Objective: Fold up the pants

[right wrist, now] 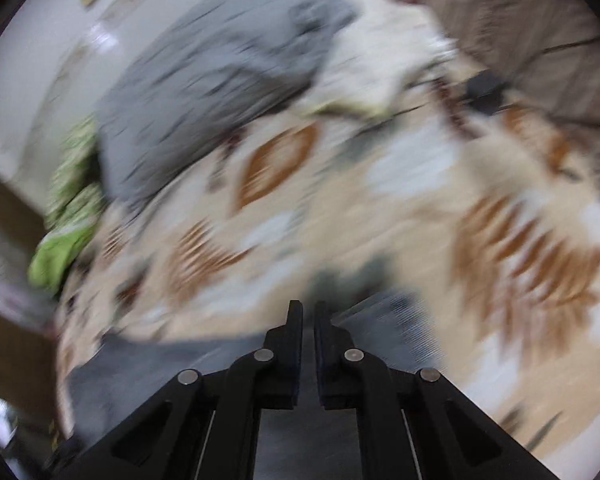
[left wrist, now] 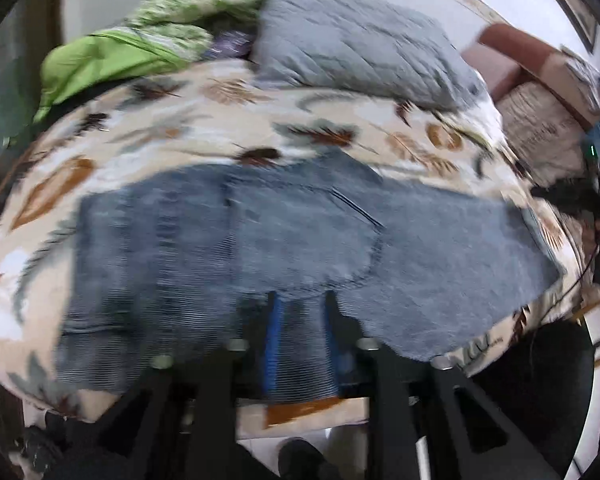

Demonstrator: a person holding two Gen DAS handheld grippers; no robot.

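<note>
Nearest us in the left wrist view, our left gripper (left wrist: 300, 300) sits at the near edge of the pants (left wrist: 260, 248), its blue-padded fingers (left wrist: 274, 332) set a moderate width apart with denim showing between them. We cannot tell whether cloth is pinched or merely lies under the tips; the picture is blurred.

In the right wrist view, our right gripper (right wrist: 308, 310) has its fingers drawn nearly together, only a thin slit left. Grey-blue cloth lies below and to both sides of it, which we take for the same pants (right wrist: 392, 320). Whether a fold of cloth sits in the slit is too blurred to say.

The pants lie spread across the bed (left wrist: 220, 120), on a cream bedspread printed with brown and grey leaves. They run sideways across the left view, a seam and pocket line visible near the middle.

Farther back: a grey quilted pillow (left wrist: 352, 48), then a green blanket (left wrist: 100, 60) bunched at the head of the bed.

Judgement: we are at the gripping stage of a fold, both grippers at the near hem. The next move calls for a sure pinch on both sides, then lifting and carrying the edge evenly over the far half, keeping the cloth taut so that it does not bunch.
</note>
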